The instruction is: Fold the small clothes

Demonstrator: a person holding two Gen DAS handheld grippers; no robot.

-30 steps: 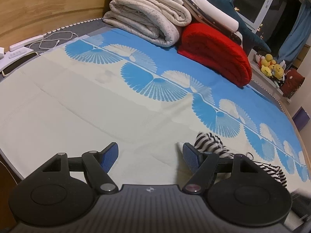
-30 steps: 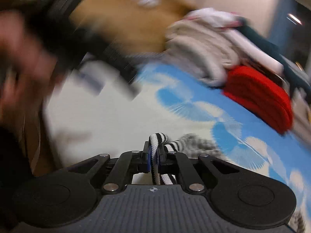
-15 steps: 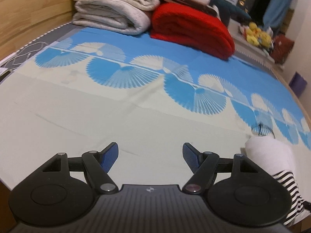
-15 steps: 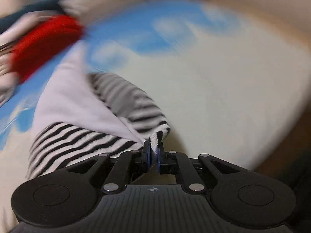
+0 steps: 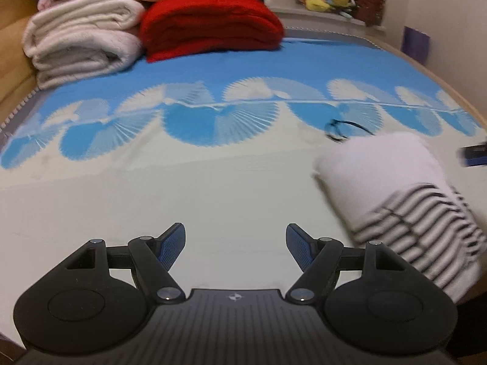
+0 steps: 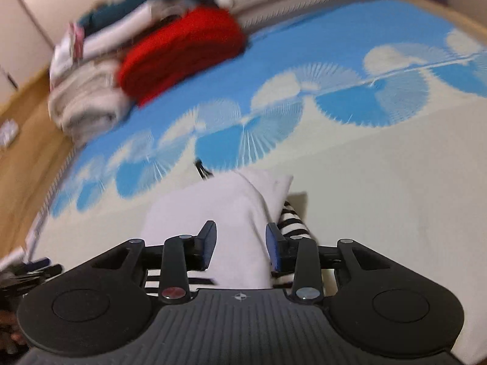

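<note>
Left gripper [image 5: 236, 243]: matte black body, ribbed grey centre plate carrying a small compass-like emblem at 12 o'clock, two round side discs, angled black link arms with silver pivot screws, blue textured fingers [image 5: 173, 241]

Right gripper [image 6: 240, 245]: same construction; one pivot cap is red, the other silver-blue

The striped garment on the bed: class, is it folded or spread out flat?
Folded. The striped garment lies as a compact bundle, its white part doubled over the black-and-white stripes, on the bed. Blur hides how neat it is.
</note>
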